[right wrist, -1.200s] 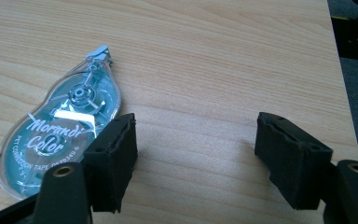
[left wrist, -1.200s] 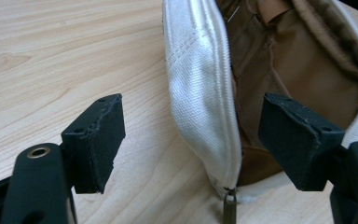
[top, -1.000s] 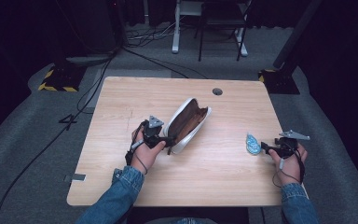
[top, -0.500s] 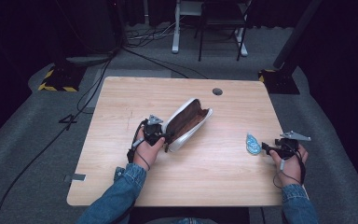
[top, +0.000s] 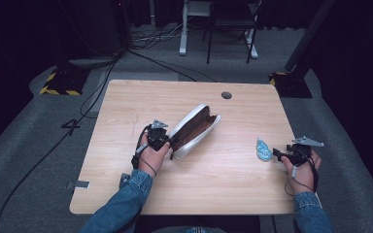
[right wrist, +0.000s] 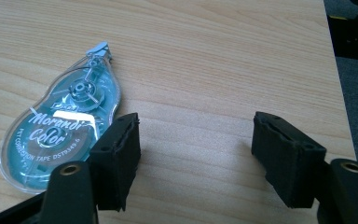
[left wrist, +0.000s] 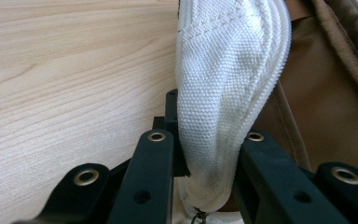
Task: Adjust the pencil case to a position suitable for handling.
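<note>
A white fabric pouch (top: 194, 130) with a brown lining lies unzipped near the table's middle. My left gripper (top: 167, 143) is shut on the pouch's near end; in the left gripper view the white canvas edge (left wrist: 216, 116) is pinched between the two black jaws. A clear teal correction tape dispenser (top: 262, 149) lies flat at the right side of the table. My right gripper (top: 278, 155) rests just to its right, open, with bare wood between its fingers. In the right gripper view the correction tape (right wrist: 63, 126) lies left of the left finger (right wrist: 116, 158).
The wooden table (top: 126, 111) has a round cable hole (top: 226, 95) near its far edge. Beyond it are grey carpet, cables and chair legs (top: 228, 34). The person's denim sleeves (top: 121, 208) come in from the near edge.
The left gripper and the pouch end it holds have shifted slightly to the left and toward the person. The right gripper and the tape dispenser have stayed put.
</note>
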Demonstrator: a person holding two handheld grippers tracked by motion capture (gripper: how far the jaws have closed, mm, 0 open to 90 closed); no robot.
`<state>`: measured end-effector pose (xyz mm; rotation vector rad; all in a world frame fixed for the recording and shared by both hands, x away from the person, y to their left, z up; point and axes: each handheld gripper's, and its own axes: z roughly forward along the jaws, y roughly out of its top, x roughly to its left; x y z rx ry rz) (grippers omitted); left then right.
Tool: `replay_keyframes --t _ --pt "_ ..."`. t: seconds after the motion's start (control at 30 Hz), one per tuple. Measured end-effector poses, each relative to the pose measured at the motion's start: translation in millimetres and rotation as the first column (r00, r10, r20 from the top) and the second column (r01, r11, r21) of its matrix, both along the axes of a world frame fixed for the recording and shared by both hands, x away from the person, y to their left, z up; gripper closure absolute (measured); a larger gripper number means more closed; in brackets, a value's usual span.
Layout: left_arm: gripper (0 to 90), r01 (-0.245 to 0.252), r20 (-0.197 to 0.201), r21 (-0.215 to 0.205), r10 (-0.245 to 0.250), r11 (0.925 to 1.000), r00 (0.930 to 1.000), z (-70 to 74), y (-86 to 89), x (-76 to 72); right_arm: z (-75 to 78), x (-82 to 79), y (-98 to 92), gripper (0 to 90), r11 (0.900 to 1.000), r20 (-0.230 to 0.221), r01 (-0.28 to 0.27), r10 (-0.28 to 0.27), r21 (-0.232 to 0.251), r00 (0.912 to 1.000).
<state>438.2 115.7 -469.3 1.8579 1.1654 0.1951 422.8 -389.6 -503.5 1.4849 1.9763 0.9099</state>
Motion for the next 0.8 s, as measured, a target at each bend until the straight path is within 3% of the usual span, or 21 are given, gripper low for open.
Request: replay_keyframes --t 0.1,0.37,0.8 --pt "81.8 0.005 0.000 -0.007 -0.005 1.0000 1.0000 1.2 0.5 -0.8 0.0 0.0 0.0 32.7 1.000 0.000 0.000 0.000 0.000 1.0000" --pt "82.8 0.031 -0.015 -0.072 -0.032 0.9969 0.9994 9.1 2.0 -6.6 0.0 0.0 0.0 32.7 1.000 0.000 0.000 0.000 0.000 1.0000" --pt "83.8 0.094 -0.026 -0.138 -0.098 0.9860 0.9948 19.8 4.8 -21.3 0.0 0.3 -0.3 32.6 1.000 -0.001 -0.002 0.002 0.002 1.0000"
